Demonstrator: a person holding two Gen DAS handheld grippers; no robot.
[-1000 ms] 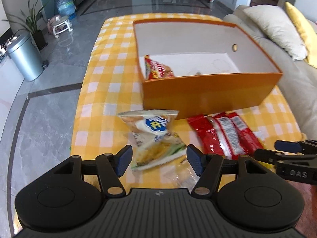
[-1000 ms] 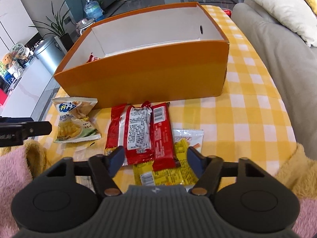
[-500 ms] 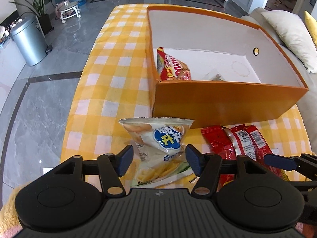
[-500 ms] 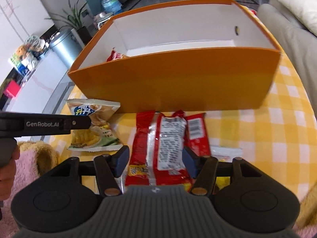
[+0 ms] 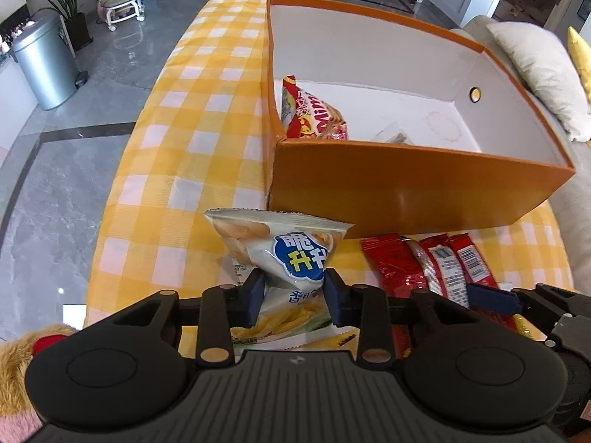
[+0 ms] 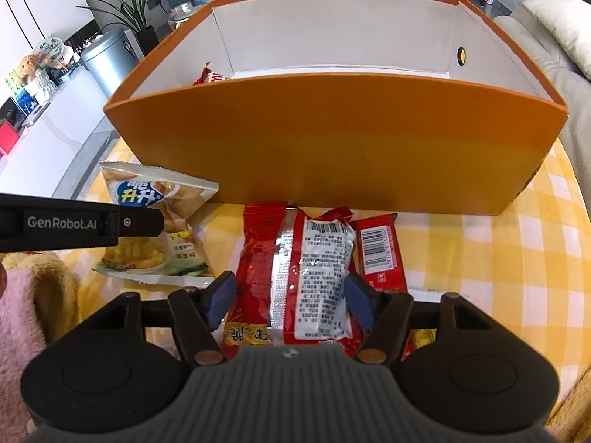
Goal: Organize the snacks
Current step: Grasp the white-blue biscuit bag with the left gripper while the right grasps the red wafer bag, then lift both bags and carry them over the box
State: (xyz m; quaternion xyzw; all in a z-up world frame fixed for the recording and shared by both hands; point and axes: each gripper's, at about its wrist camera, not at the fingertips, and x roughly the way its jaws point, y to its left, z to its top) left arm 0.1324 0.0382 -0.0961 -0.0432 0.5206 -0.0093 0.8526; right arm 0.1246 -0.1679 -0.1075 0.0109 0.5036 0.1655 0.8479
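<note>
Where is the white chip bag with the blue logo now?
The white chip bag lies on the yellow checked tablecloth before the orange box's near left corner, pinched by the left gripper, left of the red packets.

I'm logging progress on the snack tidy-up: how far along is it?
Done: one red snack bag lies in the orange box. In hand: the left gripper has just closed on the chip bag. Left: the red packets between the right gripper's jaws.

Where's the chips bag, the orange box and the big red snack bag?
chips bag (image 5: pixel 295 254): left wrist view, on its blue logo.
orange box (image 6: pixel 332 147): right wrist view, on its near outer wall.
big red snack bag (image 6: pixel 258 254): right wrist view, on its red left side.
</note>
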